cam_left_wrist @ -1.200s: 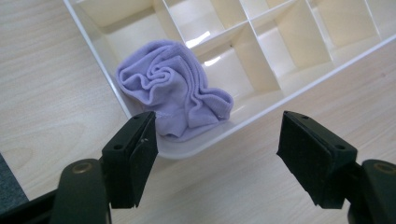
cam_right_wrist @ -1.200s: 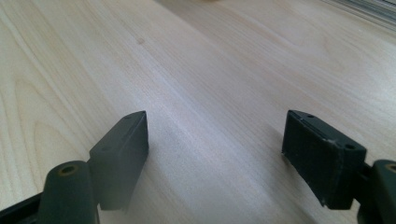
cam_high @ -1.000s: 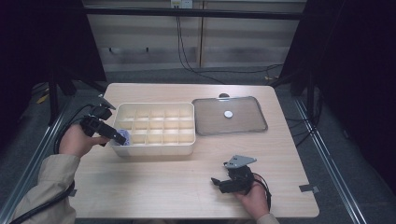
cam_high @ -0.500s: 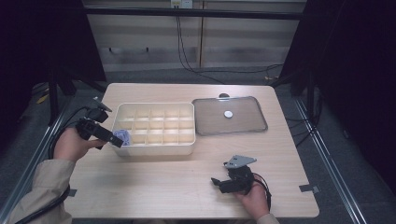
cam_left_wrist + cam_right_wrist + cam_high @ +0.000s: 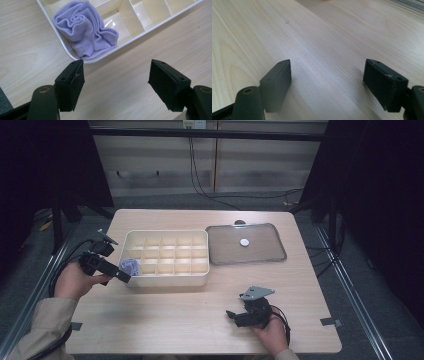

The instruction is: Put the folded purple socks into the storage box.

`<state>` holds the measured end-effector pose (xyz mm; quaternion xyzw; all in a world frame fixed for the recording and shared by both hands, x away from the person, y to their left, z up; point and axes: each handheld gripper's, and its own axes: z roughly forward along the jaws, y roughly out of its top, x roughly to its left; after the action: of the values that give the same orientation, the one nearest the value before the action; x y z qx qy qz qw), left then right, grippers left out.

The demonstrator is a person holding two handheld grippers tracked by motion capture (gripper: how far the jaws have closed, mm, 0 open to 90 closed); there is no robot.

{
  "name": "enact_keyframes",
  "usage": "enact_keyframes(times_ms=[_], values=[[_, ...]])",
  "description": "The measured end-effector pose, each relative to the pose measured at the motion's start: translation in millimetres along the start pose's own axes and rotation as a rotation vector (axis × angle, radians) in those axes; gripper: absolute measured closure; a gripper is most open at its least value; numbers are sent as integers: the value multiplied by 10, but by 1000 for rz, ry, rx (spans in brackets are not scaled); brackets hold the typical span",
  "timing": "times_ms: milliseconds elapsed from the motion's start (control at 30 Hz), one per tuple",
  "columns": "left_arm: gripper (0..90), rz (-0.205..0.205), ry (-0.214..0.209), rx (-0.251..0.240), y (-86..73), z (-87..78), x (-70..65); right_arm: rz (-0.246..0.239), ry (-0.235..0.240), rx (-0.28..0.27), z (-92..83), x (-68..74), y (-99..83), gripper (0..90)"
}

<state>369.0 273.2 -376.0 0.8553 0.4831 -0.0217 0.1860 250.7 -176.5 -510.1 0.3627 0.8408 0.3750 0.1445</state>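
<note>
We are noting one lilac cloth point(image 5: 85, 32) lying bunched in the corner compartment of the cream tray point(image 5: 167, 279). Left gripper point(image 5: 116, 80) and right gripper point(image 5: 328, 83) are both hovering with jaws released, empty; remaining compartments apparently awaiting filling.

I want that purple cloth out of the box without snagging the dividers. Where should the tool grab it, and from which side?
Probably from above. The cloth sits bunched in the corner cell of the box, walls close around it, so a side approach looks blocked. Its rolled, raised folds at the middle stand proudest; pinch across that ridge with the open left tool and lift straight up.
</note>
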Motion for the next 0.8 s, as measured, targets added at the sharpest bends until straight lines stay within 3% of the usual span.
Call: enact_keyframes(times_ms=[800], values=[[275,12,-41,-12,-238,215,-29,0,0,0,0,0,0,223]])
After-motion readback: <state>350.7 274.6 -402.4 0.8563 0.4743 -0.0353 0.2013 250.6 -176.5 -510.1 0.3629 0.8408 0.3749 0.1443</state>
